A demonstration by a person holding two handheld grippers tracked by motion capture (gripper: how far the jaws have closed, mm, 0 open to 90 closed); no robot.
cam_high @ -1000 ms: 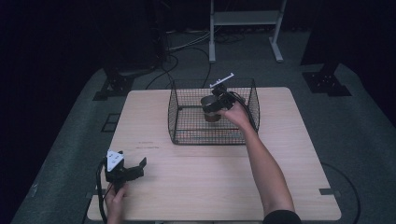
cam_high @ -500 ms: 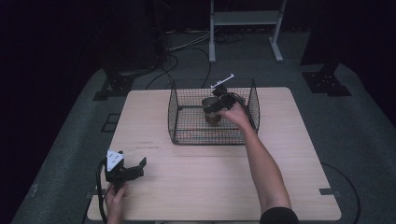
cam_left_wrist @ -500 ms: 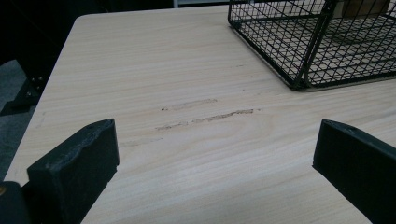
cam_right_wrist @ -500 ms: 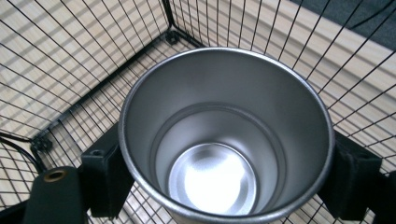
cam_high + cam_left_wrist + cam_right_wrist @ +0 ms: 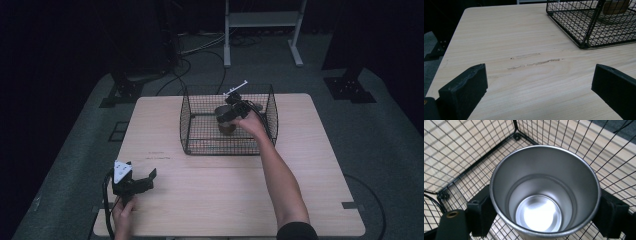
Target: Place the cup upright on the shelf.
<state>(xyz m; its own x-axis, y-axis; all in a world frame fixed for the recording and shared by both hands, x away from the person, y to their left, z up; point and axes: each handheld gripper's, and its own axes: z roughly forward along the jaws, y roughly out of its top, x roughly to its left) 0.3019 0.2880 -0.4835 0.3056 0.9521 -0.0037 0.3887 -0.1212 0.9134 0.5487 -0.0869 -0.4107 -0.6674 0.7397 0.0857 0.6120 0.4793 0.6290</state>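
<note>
Since a moment ago my right gripper [image 5: 541, 220] has barely shifted, its jaws just easing apart yet hugging the steel cup [image 5: 544, 192] inside the wire basket [image 5: 200, 145]: light, rigid, slippery, best gripped across its outer wall below the rim.

The wire basket [image 5: 200, 131] stands on the tabletop [image 5: 320, 190] toward its far edge. Inside the basket, toward its right wall, sits the cup [image 5: 226, 126], upright. The left tool [image 5: 142, 183] rests near the tabletop's near-left corner, well apart from the basket.
</note>
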